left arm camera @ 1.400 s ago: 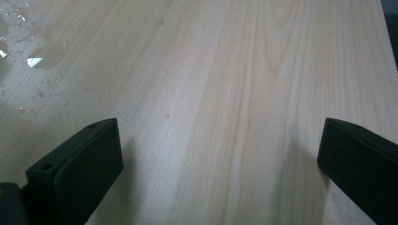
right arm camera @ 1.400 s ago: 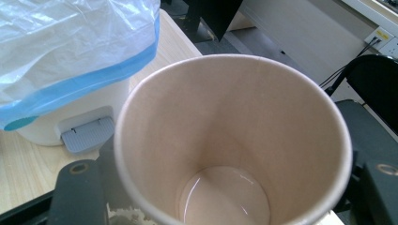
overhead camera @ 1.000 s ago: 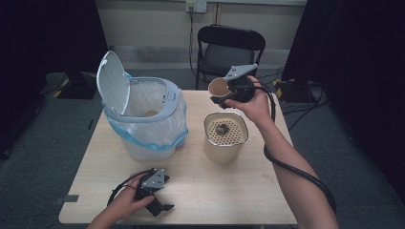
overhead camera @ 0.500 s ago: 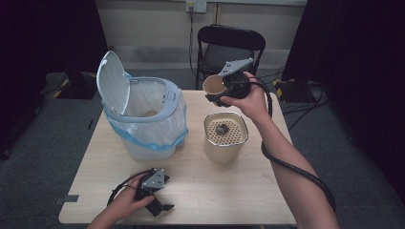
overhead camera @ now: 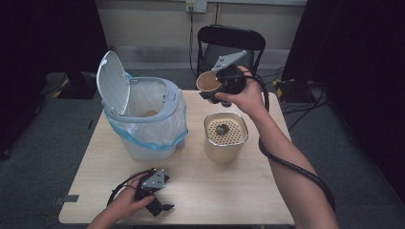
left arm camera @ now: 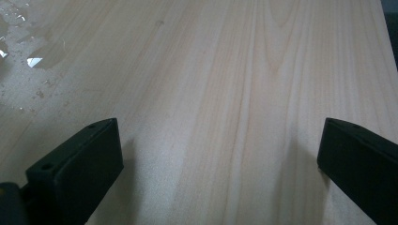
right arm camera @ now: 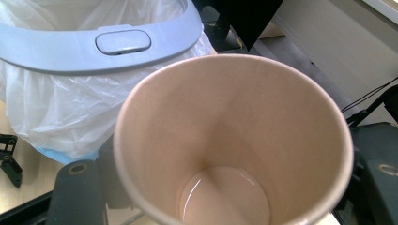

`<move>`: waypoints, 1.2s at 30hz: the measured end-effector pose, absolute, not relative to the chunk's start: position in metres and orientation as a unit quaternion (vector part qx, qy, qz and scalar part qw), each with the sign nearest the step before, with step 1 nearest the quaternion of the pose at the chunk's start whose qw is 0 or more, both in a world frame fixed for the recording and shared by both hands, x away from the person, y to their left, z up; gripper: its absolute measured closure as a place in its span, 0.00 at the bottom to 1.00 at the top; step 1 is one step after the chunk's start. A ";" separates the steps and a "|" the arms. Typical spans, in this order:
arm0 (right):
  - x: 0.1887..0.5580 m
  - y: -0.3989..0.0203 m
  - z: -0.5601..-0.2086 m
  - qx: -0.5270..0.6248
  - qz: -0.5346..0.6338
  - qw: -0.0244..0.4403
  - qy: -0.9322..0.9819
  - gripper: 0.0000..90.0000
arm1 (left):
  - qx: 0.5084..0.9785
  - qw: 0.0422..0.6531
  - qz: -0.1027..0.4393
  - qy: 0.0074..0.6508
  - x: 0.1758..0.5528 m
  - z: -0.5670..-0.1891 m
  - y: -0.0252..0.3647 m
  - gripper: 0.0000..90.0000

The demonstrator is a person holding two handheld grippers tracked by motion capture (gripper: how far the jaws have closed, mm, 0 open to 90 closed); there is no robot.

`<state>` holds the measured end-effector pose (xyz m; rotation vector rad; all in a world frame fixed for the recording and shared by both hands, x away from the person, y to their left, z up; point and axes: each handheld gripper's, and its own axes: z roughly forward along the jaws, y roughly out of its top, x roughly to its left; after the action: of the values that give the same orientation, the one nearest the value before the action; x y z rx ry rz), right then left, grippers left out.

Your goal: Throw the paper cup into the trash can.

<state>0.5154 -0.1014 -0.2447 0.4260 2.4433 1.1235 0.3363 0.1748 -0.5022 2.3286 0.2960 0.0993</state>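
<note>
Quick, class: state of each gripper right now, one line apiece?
Left gripper: open, jaws spread wide, resting on the table, holding nothing.
Right gripper: shut on the paper cup, held up near the bin.

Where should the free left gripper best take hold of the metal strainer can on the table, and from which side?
Probably the upper side wall of the can, jaws across its width, approached level from the person's side. The perforated insert closes the top, and the left gripper is open.

A recording studio or lab is showing here: black curtains (overhead camera: 363, 71) are hanging around a lone desk (overhead camera: 229, 191) on grey carpet (overhead camera: 43, 157).
</note>
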 end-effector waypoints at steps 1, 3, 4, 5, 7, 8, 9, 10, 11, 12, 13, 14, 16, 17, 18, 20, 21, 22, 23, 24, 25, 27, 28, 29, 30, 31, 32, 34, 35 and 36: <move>0.515 -0.100 -0.244 0.152 0.403 0.206 0.878 0.29 | 0.914 0.386 0.039 0.116 0.336 -0.502 0.175 0.00; 0.516 -0.096 -0.242 0.149 0.404 0.204 0.879 0.29 | 0.914 0.386 0.039 0.116 0.336 -0.502 0.175 0.00; 0.516 -0.094 -0.242 0.147 0.406 0.203 0.879 0.29 | 0.914 0.386 0.039 0.116 0.336 -0.502 0.175 0.00; 0.516 -0.094 -0.242 0.147 0.406 0.203 0.879 0.29 | 0.914 0.386 0.039 0.116 0.336 -0.502 0.175 0.00; 0.516 -0.089 -0.239 0.147 0.404 0.199 0.880 0.29 | 0.914 0.386 0.039 0.116 0.336 -0.502 0.175 0.00; 0.517 -0.087 -0.238 0.143 0.405 0.199 0.881 0.29 | 0.914 0.386 0.039 0.116 0.336 -0.502 0.175 0.00; 0.516 -0.084 -0.237 0.142 0.406 0.199 0.881 0.29 | 0.914 0.386 0.039 0.117 0.336 -0.502 0.175 0.00; 0.516 -0.082 -0.236 0.142 0.406 0.196 0.881 0.29 | 0.914 0.386 0.038 0.116 0.336 -0.502 0.175 0.00; 0.516 -0.082 -0.236 0.142 0.406 0.196 0.881 0.29 | 0.914 0.386 0.038 0.116 0.336 -0.502 0.175 0.00; 0.517 -0.077 -0.234 0.138 0.406 0.195 0.882 0.29 | 0.915 0.385 0.039 0.116 0.336 -0.502 0.175 0.00; 0.517 -0.075 -0.234 0.136 0.405 0.195 0.883 0.29 | 0.915 0.385 0.039 0.115 0.336 -0.502 0.175 0.00; 0.517 -0.072 -0.233 0.132 0.405 0.194 0.883 0.29 | 0.915 0.384 0.039 0.115 0.336 -0.502 0.175 0.00; 0.517 -0.067 -0.231 0.129 0.404 0.197 0.884 0.29 | 0.915 0.385 0.039 0.115 0.336 -0.502 0.175 0.00; 0.518 -0.065 -0.230 0.127 0.407 0.195 0.883 0.29 | 0.915 0.385 0.040 0.115 0.336 -0.502 0.175 0.00; 0.518 -0.063 -0.229 0.127 0.407 0.193 0.884 0.29 | 0.915 0.385 0.039 0.115 0.336 -0.502 0.175 0.00; 0.519 -0.059 -0.227 0.124 0.407 0.194 0.884 0.29 | 0.915 0.385 0.040 0.115 0.336 -0.502 0.175 0.00; 0.519 -0.057 -0.226 0.124 0.406 0.192 0.885 0.29 | 0.915 0.385 0.040 0.115 0.337 -0.502 0.175 0.00; 0.519 -0.055 -0.225 0.121 0.406 0.194 0.885 0.29 | 0.915 0.385 0.040 0.115 0.336 -0.502 0.175 0.00; 0.519 -0.055 -0.225 0.121 0.406 0.194 0.885 0.29 | 0.915 0.385 0.040 0.115 0.336 -0.502 0.175 0.00; 0.520 -0.050 -0.224 0.120 0.401 0.193 0.888 0.29 | 0.915 0.385 0.039 0.115 0.336 -0.502 0.175 0.00; 0.519 -0.048 -0.224 0.118 0.400 0.193 0.888 0.29 | 0.915 0.385 0.039 0.115 0.336 -0.502 0.175 0.00; 0.519 -0.043 -0.222 0.116 0.402 0.190 0.888 0.29 | 0.915 0.385 0.040 0.115 0.337 -0.502 0.175 0.00; 0.519 -0.041 -0.222 0.116 0.404 0.190 0.887 0.29 | 0.915 0.385 0.040 0.115 0.337 -0.502 0.175 0.00; 0.519 -0.041 -0.222 0.116 0.404 0.190 0.887 0.29 | 0.915 0.385 0.040 0.115 0.337 -0.502 0.175 0.00; 0.519 -0.038 -0.220 0.113 0.404 0.188 0.888 0.29 | 0.915 0.385 0.039 0.115 0.336 -0.502 0.175 0.00; 0.519 -0.036 -0.219 0.113 0.405 0.188 0.887 0.29 | 0.915 0.385 0.040 0.115 0.337 -0.502 0.175 0.00; 0.519 -0.034 -0.218 0.110 0.407 0.189 0.887 0.29 | 0.915 0.385 0.040 0.115 0.337 -0.502 0.175 0.00; 0.519 -0.031 -0.217 0.111 0.410 0.185 0.886 0.29 | 0.915 0.385 0.039 0.115 0.336 -0.502 0.175 0.00; 0.519 -0.030 -0.216 0.110 0.411 0.186 0.886 0.29 | 0.915 0.385 0.039 0.115 0.336 -0.502 0.175 0.00; 0.519 -0.029 -0.215 0.113 0.412 0.184 0.885 0.29 | 0.915 0.385 0.039 0.115 0.336 -0.502 0.175 0.00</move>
<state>0.5192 -0.0292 -0.2154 0.3175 2.4962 1.1612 0.3365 0.1748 -0.5022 2.3307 0.2926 0.0983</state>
